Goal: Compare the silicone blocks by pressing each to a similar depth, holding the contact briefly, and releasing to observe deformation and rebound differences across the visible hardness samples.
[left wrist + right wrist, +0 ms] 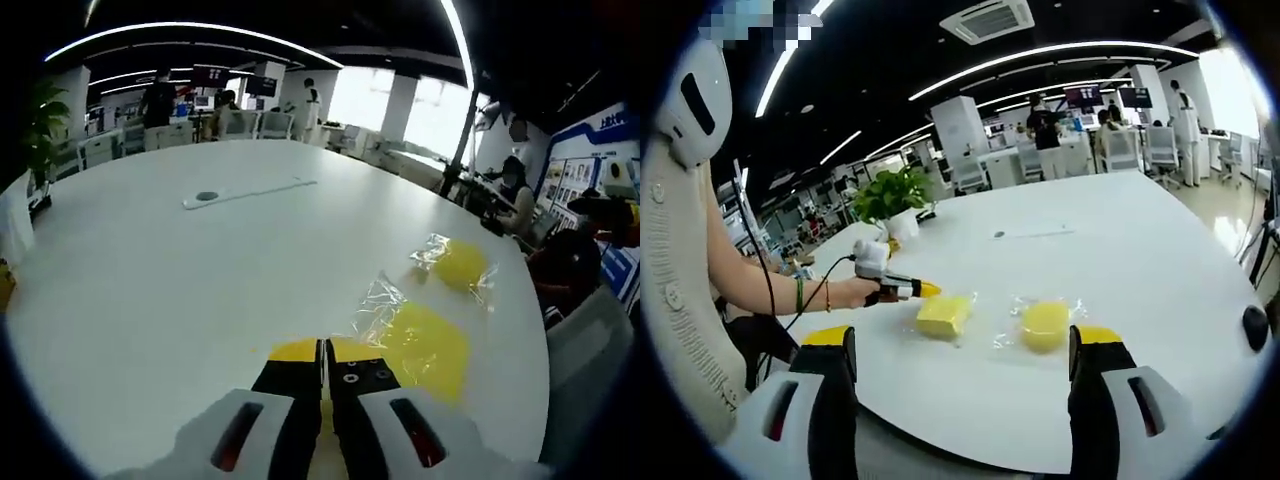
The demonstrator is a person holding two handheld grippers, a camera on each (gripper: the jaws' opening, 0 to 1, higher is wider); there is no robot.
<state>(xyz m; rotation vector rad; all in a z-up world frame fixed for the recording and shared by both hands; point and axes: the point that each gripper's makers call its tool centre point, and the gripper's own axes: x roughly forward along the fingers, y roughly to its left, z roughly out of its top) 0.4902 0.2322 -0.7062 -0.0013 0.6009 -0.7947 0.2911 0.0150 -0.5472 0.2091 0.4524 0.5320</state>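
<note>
Two yellow silicone blocks lie on clear plastic film on the white table (150,290). The square block (428,347) (943,315) is nearer the left gripper, and the round block (461,265) (1045,325) lies beside it. My left gripper (322,352) is shut with nothing between its yellow tips, which are just left of the square block. In the right gripper view a hand holds that left gripper (924,290), tip at the square block's corner; I cannot tell if it touches. My right gripper (963,340) stands open, back from both blocks.
A potted plant (890,195) stands at the table's far left corner. A long white cable cover (245,192) lies mid-table. A white chair back (680,250) is at the left, a black round object (1255,325) at the right edge. A seated person (565,265) is by the table.
</note>
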